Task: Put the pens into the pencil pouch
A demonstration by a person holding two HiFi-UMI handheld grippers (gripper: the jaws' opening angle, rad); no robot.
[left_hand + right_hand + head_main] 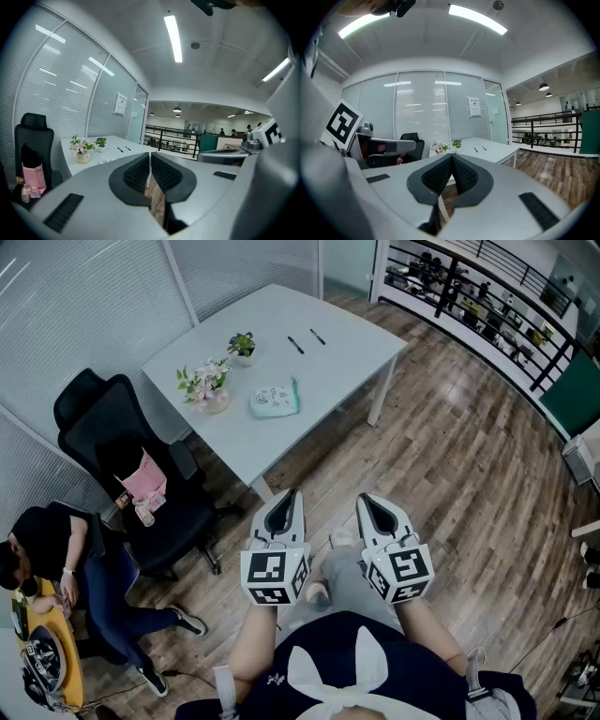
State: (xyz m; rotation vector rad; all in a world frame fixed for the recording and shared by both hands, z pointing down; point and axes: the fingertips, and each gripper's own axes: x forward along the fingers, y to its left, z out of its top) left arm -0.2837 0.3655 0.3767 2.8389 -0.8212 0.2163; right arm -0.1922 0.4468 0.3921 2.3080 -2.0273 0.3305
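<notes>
Two dark pens (295,345) (318,337) lie side by side at the far end of the white table (328,371). A pale green pencil pouch (275,400) lies nearer, toward the table's middle. My left gripper (288,495) and right gripper (367,499) hang over the wooden floor, well short of the table, both shut and empty. In the left gripper view the left gripper (149,155) points at the table, with the pens (120,149) small and far away. The right gripper (452,156) shows the pens (476,150) on the distant tabletop too.
A vase of flowers (208,386) and a small potted plant (242,345) stand on the table's left side. A black office chair (122,465) with a pink bag (143,483) stands left of the table. A person (56,563) sits at the far left. A railing (487,306) runs along the right.
</notes>
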